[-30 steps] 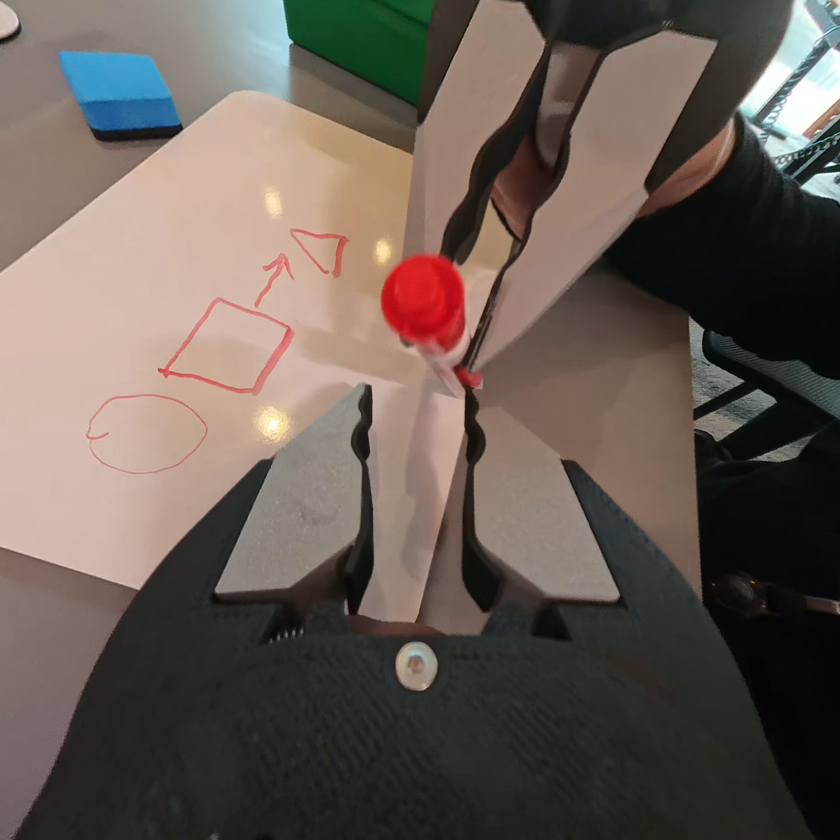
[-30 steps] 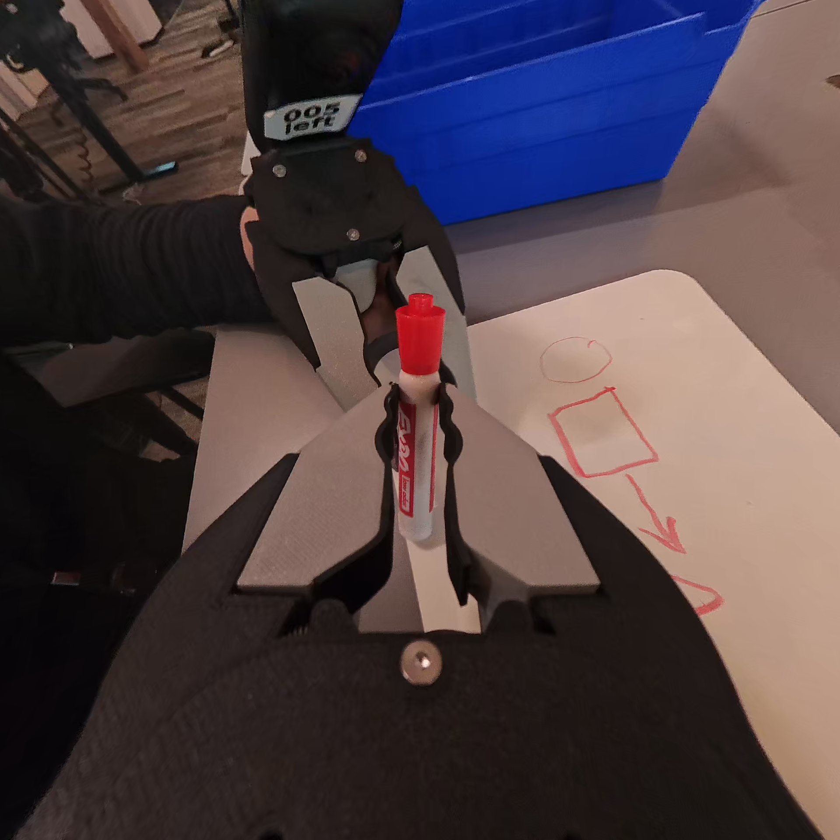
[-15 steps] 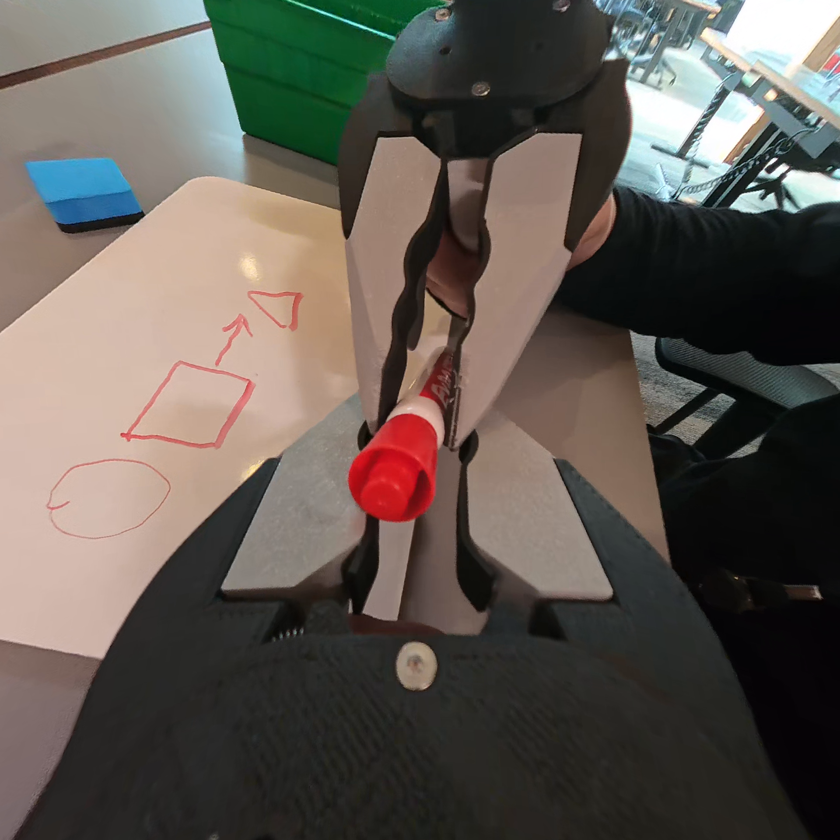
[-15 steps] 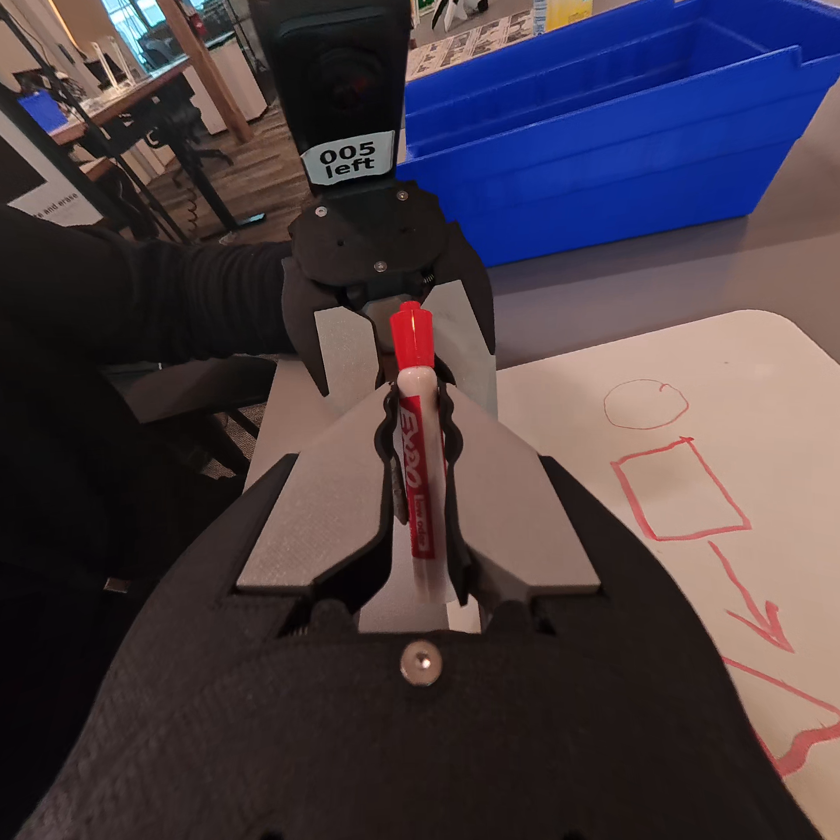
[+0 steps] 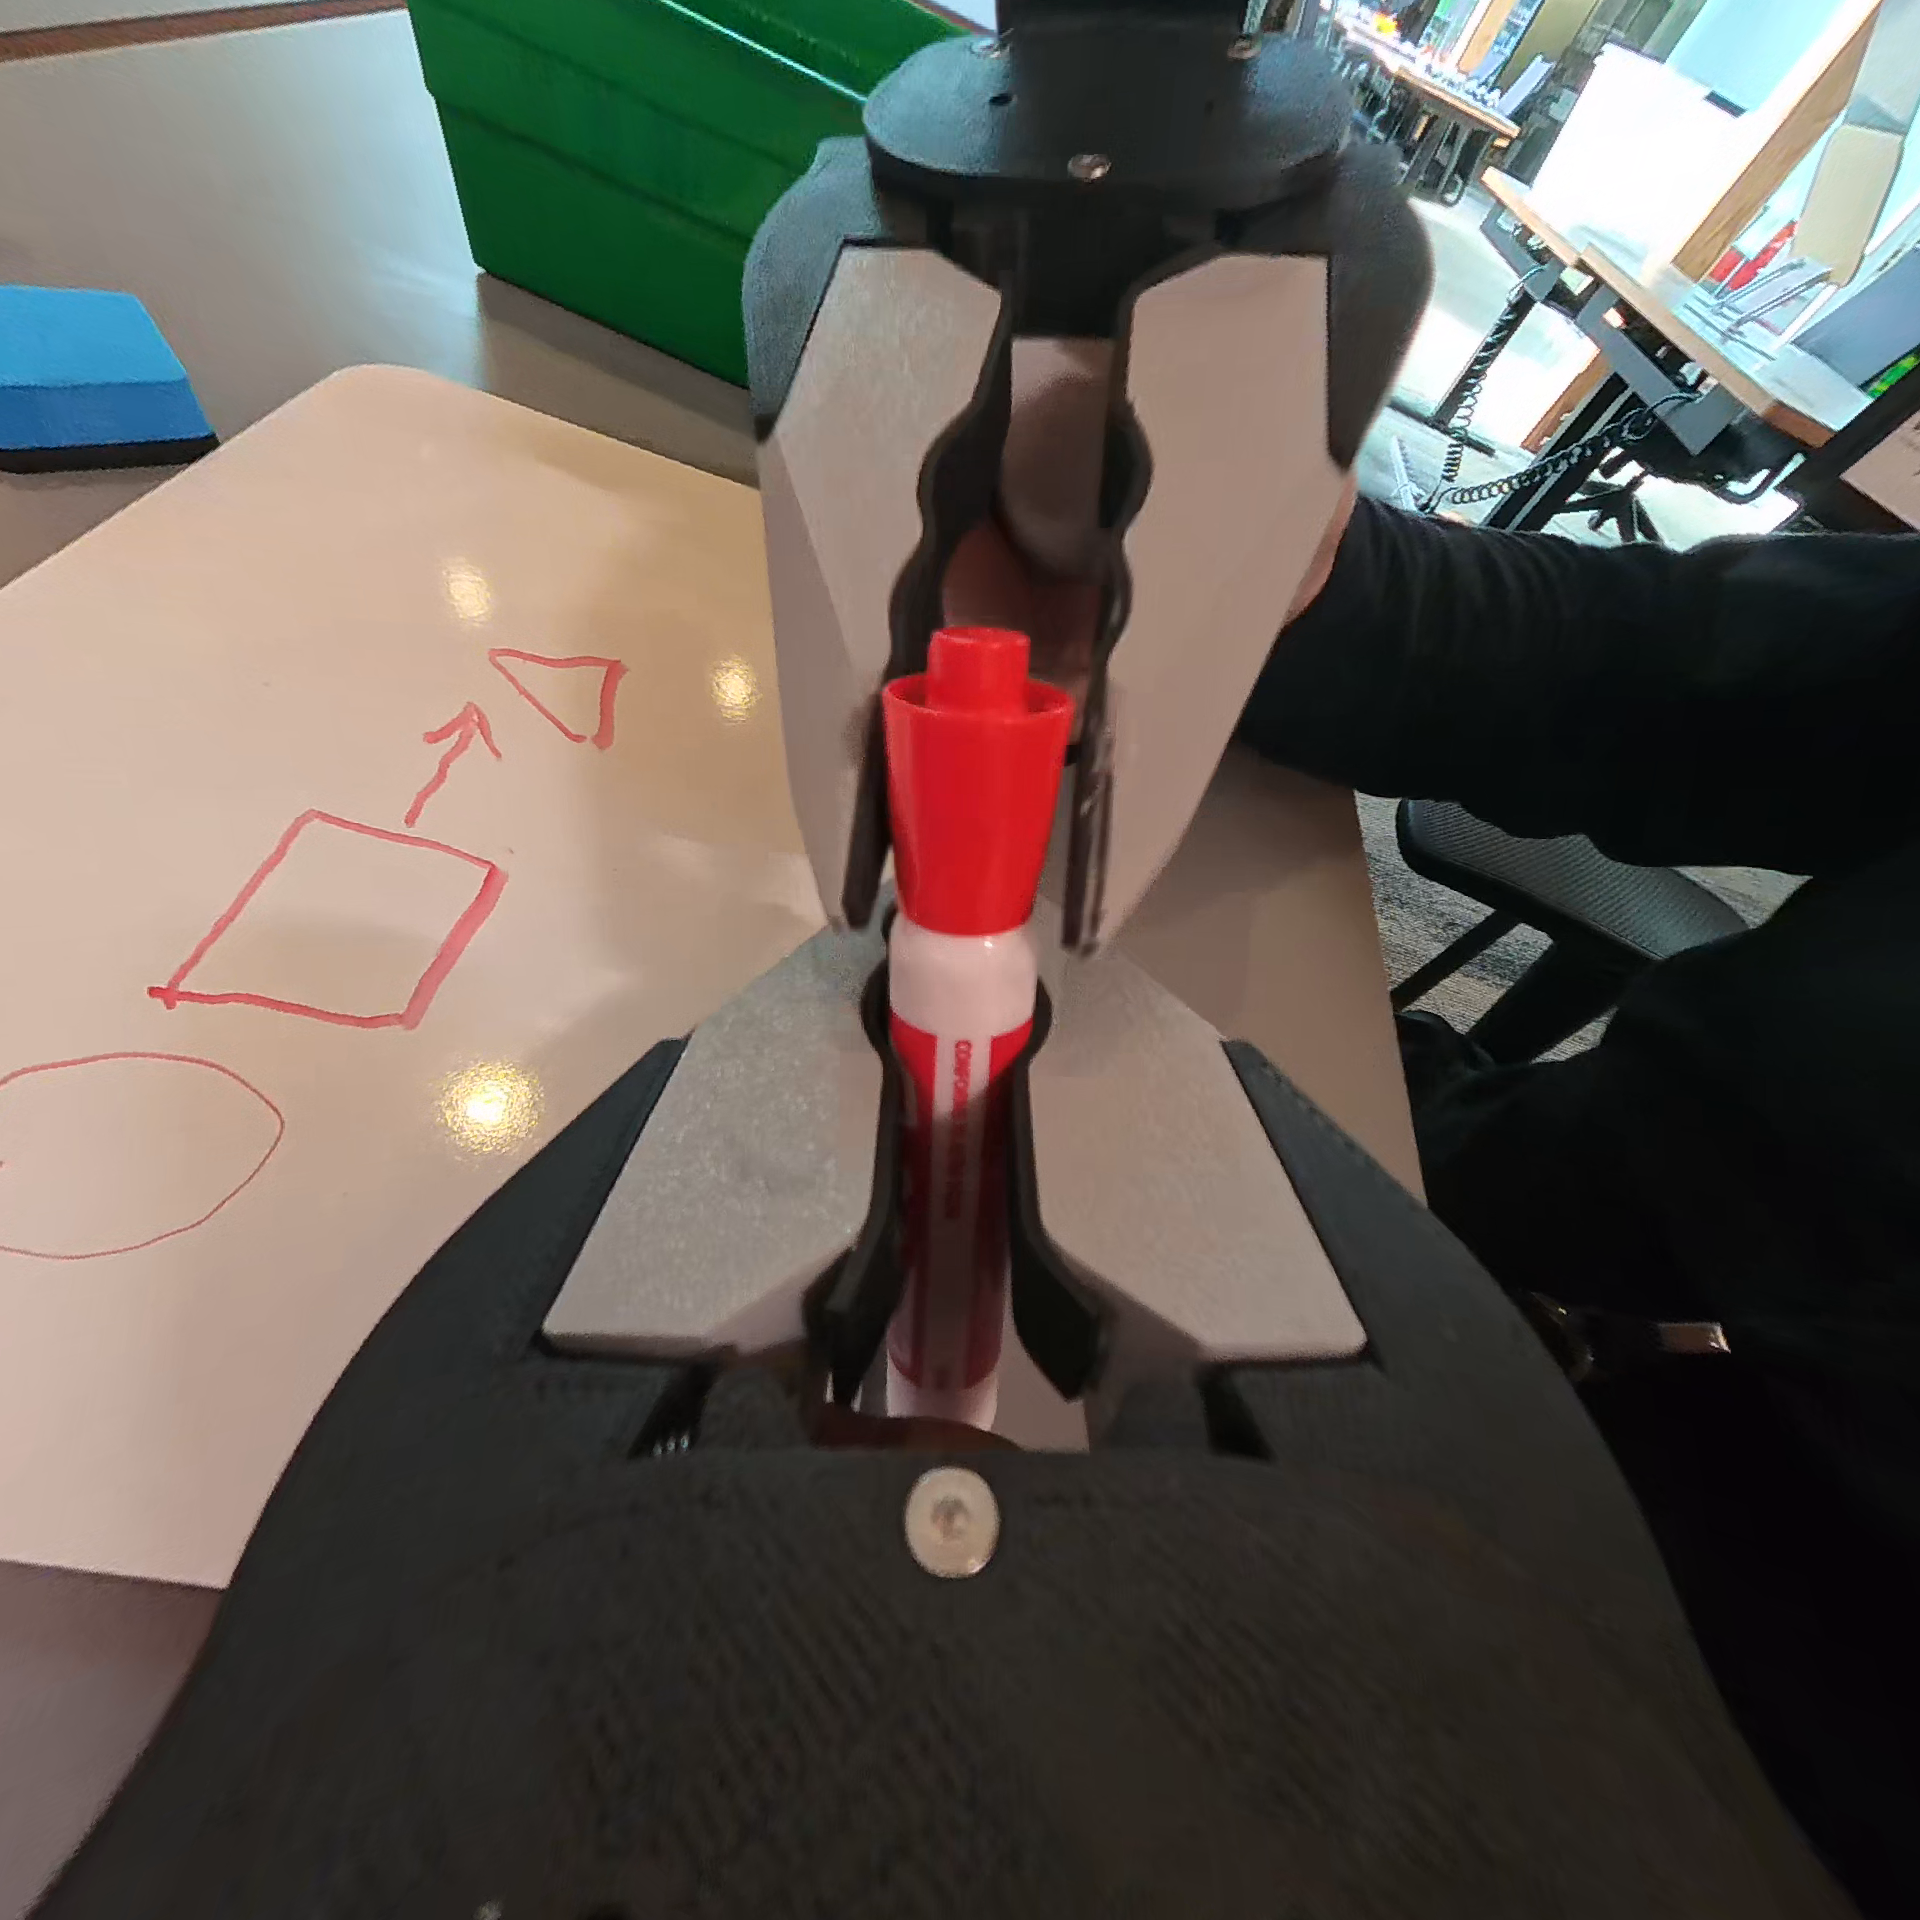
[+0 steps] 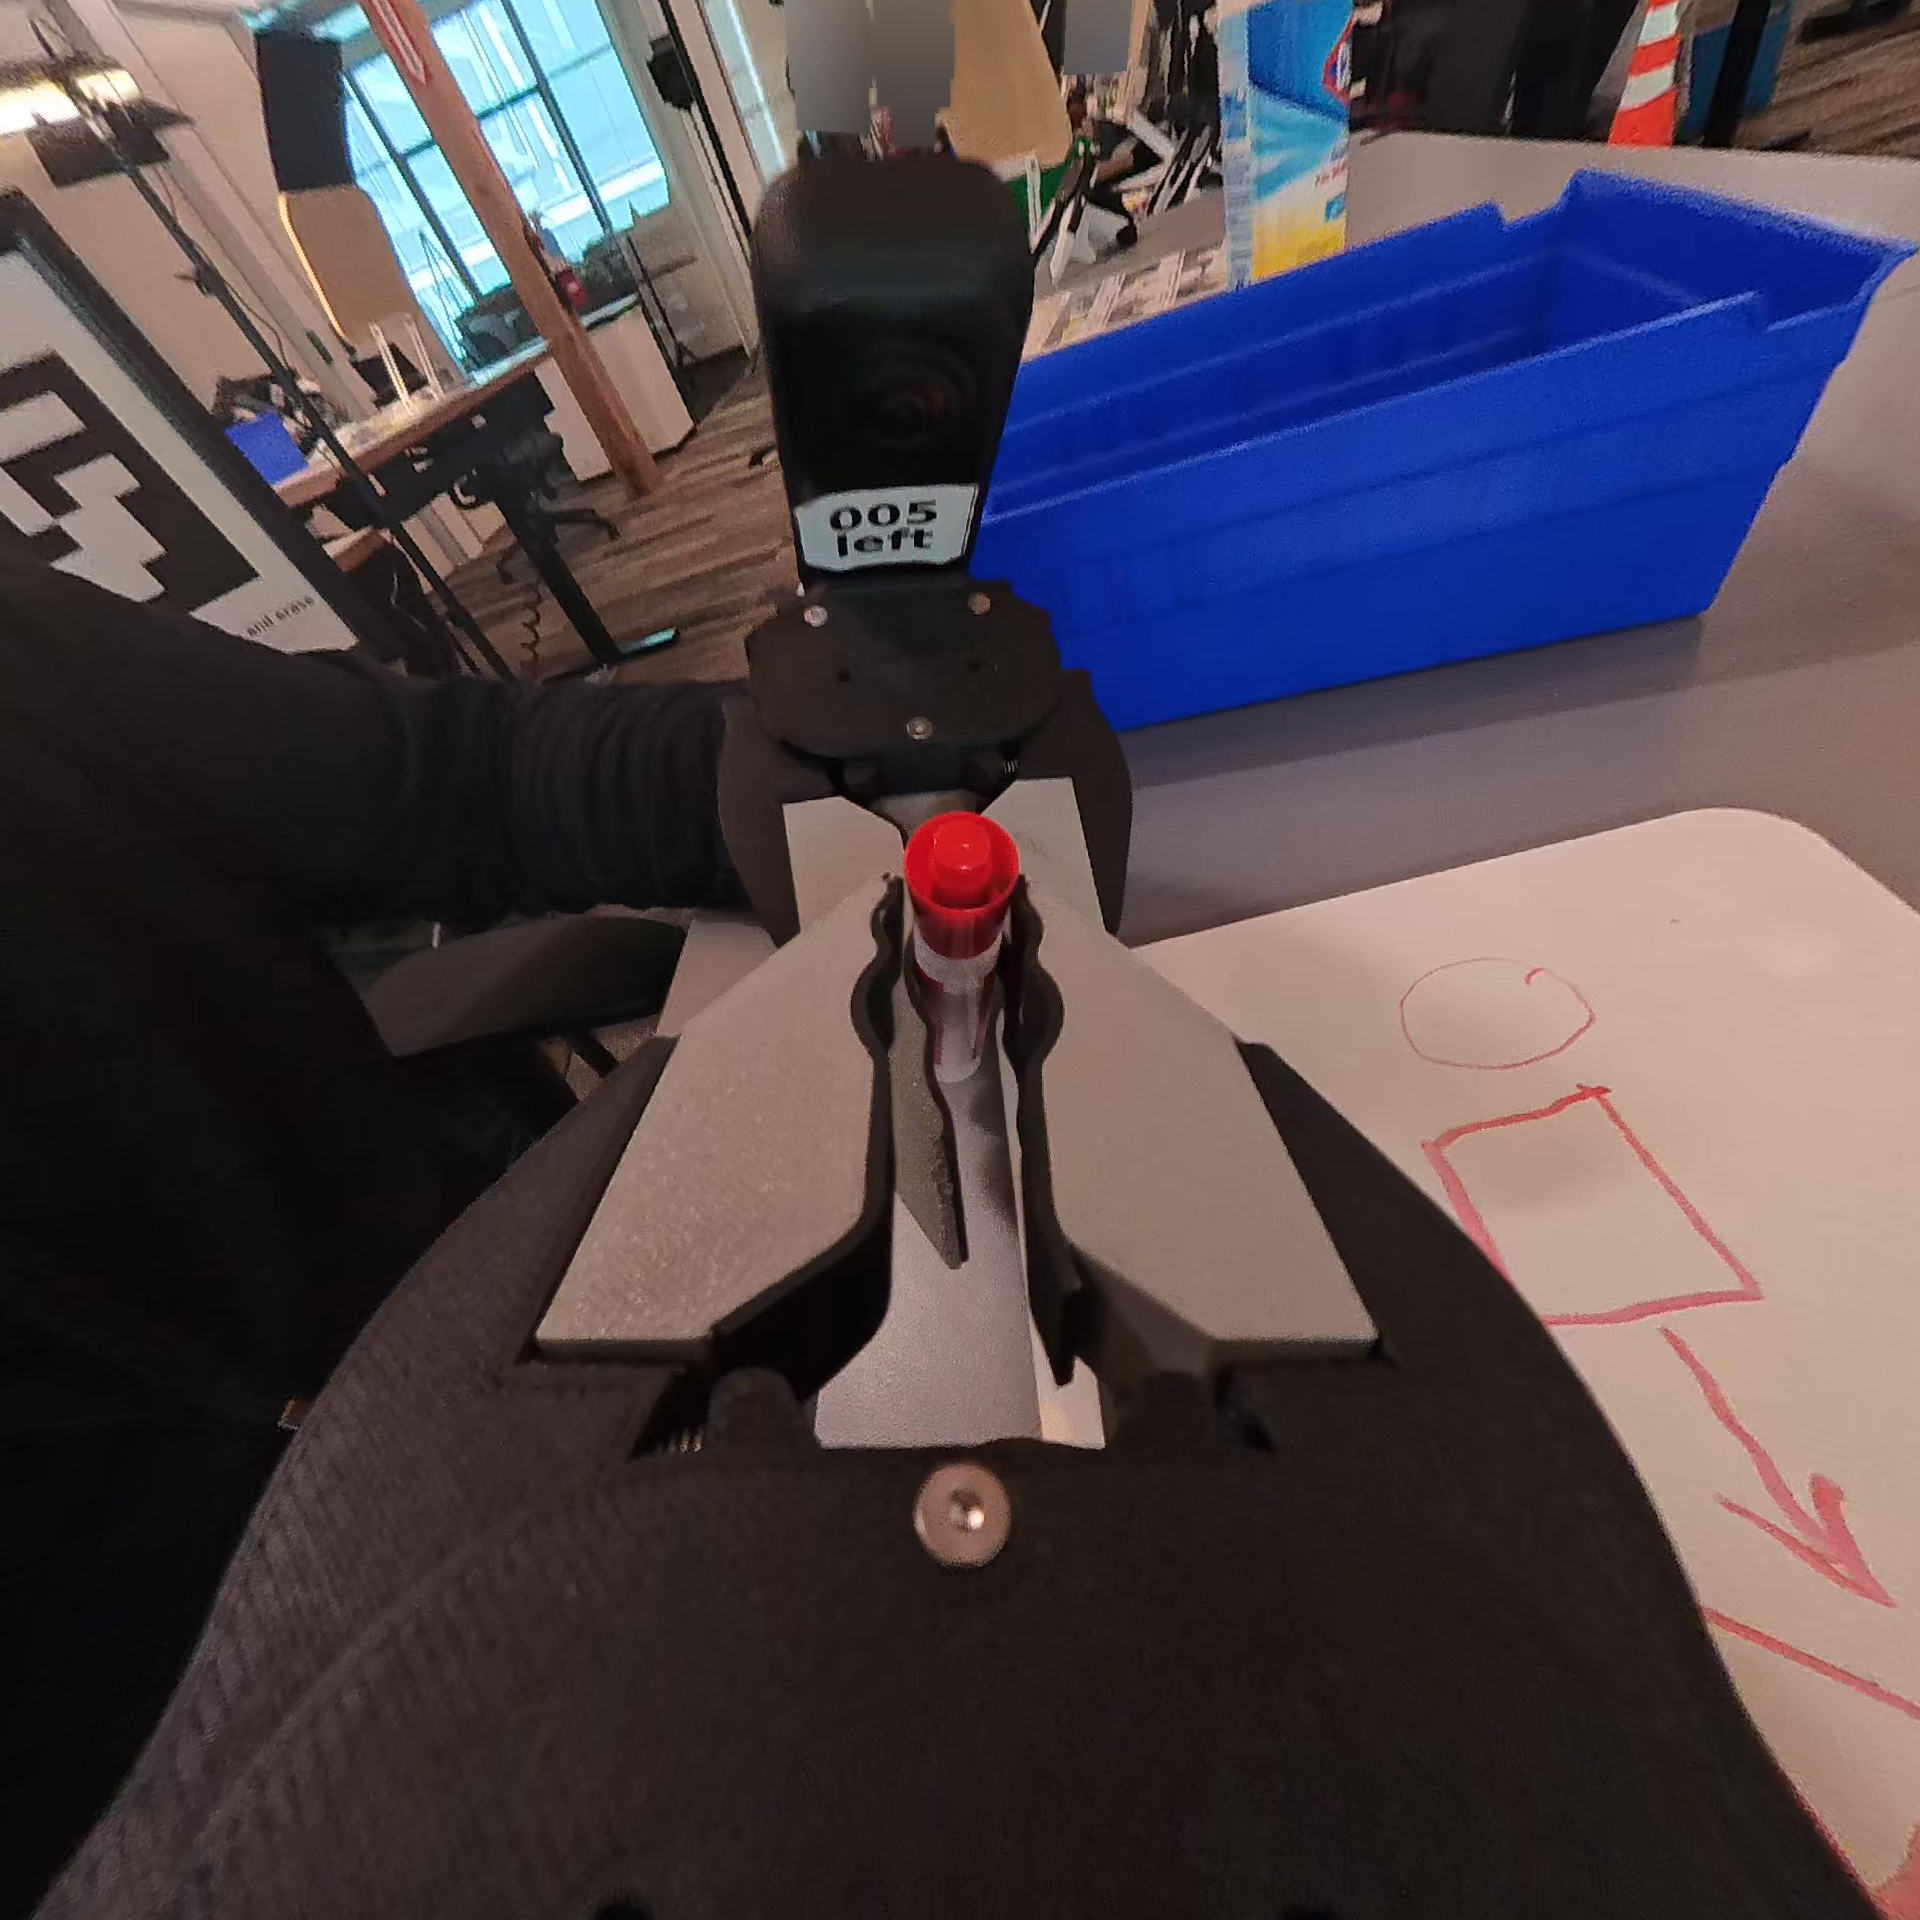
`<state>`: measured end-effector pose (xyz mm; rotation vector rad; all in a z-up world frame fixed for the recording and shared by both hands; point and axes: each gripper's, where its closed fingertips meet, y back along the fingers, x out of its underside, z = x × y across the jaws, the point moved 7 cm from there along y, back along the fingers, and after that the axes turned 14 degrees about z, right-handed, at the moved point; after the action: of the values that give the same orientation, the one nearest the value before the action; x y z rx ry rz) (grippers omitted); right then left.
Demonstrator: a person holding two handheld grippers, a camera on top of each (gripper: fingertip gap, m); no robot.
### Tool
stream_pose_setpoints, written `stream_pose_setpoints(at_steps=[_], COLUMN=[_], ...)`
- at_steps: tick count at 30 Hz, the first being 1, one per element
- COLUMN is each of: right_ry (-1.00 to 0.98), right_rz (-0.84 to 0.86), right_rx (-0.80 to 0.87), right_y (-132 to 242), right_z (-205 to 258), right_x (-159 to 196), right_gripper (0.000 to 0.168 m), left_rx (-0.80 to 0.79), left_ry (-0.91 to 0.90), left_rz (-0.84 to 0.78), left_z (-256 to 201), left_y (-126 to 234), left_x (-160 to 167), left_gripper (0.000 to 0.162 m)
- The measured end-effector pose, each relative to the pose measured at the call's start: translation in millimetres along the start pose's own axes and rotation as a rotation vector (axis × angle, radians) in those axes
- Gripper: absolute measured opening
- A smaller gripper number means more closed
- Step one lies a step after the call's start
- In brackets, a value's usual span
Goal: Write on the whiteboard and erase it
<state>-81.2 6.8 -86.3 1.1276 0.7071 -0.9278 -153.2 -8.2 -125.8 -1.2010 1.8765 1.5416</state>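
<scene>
A red-capped whiteboard marker (image 5: 961, 831) stands cap-up between both sets of fingertips. My left gripper (image 5: 956, 971) is shut on its white and red barrel just below the cap. My right gripper (image 6: 958, 914) faces it, jaws slightly apart, with its fingertips loosely either side of the cap (image 6: 961, 883). The white whiteboard (image 5: 312, 623) lies flat on the table and carries a red circle, square, arrow and triangle. It also shows in the right wrist view (image 6: 1714, 1039). A blue eraser (image 5: 83, 374) lies beyond the board's far left corner.
A green bin (image 5: 623, 156) stands behind the board in the left wrist view. A blue bin (image 6: 1403, 499) stands behind it in the right wrist view. The table edge, an office chair (image 5: 1558, 914) and the person's dark sleeves are close by. My hands' fingertips stand some 7 cm from each other. My left gripper's tips are some 25 cm from the blue eraser (image 5: 83, 374).
The right gripper swung up from pointing down and brought the marker to the left gripper. The left gripper closed on the barrel. The right jaws widened and now sit only at the cap.
</scene>
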Motion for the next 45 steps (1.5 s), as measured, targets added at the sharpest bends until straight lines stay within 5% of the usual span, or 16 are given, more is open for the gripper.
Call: stream_pose_setpoints(at_steps=[6,9,14,18,30,37,45], right_ry=[-0.073,-0.047,0.029,0.019,0.001,-0.061,0.016], right_rz=[-0.085,-0.066,-0.064,-0.179,-0.201,-0.181,-0.078], right_rx=[-0.101,-0.086,0.023,-0.009,-0.017,-0.138,-0.019], right_y=[4,-5,6,29,37,9,-5], right_z=[-2,-1,2,3,-2,-1,1], right_x=[-4,-2,-7,-15,-15,-10,-6], right_gripper=[0.036,0.017,0.016,0.016,0.016,0.024,0.014], left_rx=[-0.010,-0.011,-0.005,-0.005,-0.035,-0.055,-0.026], left_ry=[-0.017,-0.029,-0.019,-0.032,-0.051,-0.064,-0.048], left_rz=[0.010,0.018,0.029,0.019,-0.026,0.000,-0.024], left_z=[-1,-3,-2,-3,-1,-2,-2], left_y=[-1,-3,-3,-1,6,0,2], left_x=[0,0,1,1,-3,-1,-2], left_gripper=[0.013,0.012,0.026,0.013,0.011,0.011,0.014])
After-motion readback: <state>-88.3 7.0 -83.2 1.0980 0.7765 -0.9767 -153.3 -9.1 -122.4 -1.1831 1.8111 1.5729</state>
